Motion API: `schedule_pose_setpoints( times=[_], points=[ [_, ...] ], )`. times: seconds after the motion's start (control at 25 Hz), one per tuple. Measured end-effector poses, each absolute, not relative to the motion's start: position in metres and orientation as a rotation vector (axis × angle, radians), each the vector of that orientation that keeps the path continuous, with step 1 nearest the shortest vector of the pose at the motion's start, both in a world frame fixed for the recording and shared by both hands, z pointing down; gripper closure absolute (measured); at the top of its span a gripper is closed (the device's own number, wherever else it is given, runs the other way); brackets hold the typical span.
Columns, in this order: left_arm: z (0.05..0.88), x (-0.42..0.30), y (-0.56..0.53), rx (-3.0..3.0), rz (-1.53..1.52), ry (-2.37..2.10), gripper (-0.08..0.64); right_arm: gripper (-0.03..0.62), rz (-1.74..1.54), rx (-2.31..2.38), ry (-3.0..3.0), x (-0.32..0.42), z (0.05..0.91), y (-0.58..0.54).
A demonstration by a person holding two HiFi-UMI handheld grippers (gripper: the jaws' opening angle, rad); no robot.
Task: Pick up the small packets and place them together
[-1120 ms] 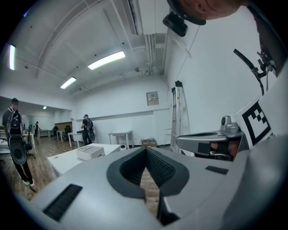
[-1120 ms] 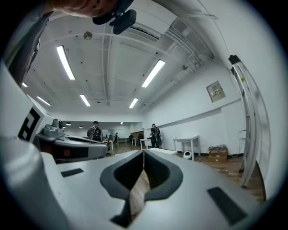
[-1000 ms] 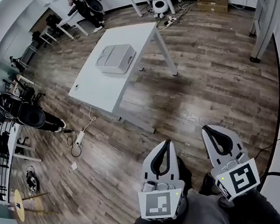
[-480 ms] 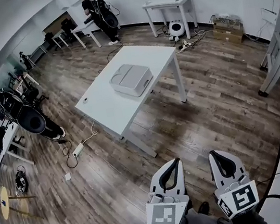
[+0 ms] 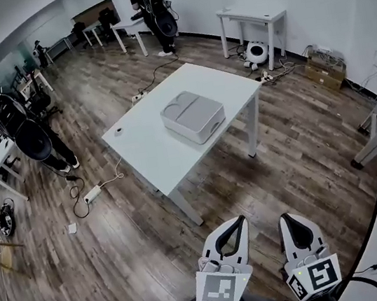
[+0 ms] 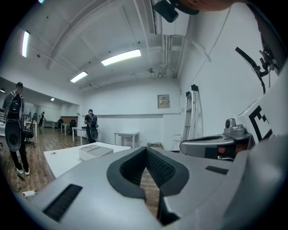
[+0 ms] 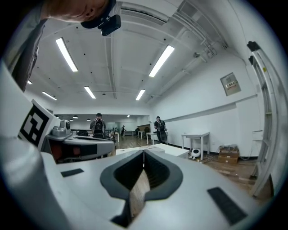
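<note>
Head view: left gripper (image 5: 230, 226) and right gripper (image 5: 289, 219) side by side, jaws together and empty — a white table (image 5: 147, 149) bears a grey box (image 5: 193, 116), perhaps a tray

We see a white desk (image 5: 148, 152) standing on four legs on a wood-plank floor (image 5: 296, 157), out in the middle of the room. On its top lies a low grey box (image 5: 193, 116) with rounded corners, set towards the far right side, its upper face split into two shallow panels side by side. Near the left edge, well apart from the box, lies a small round white thing (image 5: 119, 131), too small for us to tell what it is. On the floor to the left of the desk lies a white power strip (image 5: 92, 193), its cable (image 5: 115, 172) trailing towards the desk.
</note>
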State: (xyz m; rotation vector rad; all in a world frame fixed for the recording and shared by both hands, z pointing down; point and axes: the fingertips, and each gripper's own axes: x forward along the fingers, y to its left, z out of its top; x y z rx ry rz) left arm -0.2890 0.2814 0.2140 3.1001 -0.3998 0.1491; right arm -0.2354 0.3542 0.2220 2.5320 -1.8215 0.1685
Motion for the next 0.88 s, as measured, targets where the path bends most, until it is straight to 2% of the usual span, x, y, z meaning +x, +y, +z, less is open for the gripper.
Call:
schedule_pose_setpoints(
  times=[0.48, 0.88],
  points=[
    [0.222, -0.271, 0.217, 3.09, 0.135, -0.348, 0.558, 0.588, 0.131, 2.503, -1.797, -0.224, 0.22, 0.281],
    [0.236, -0.23, 0.203, 3.09, 0.195, -0.327, 0.558, 0.588, 0.147, 2.559, -1.784, -0.175, 0.225, 0.268]
  ],
)
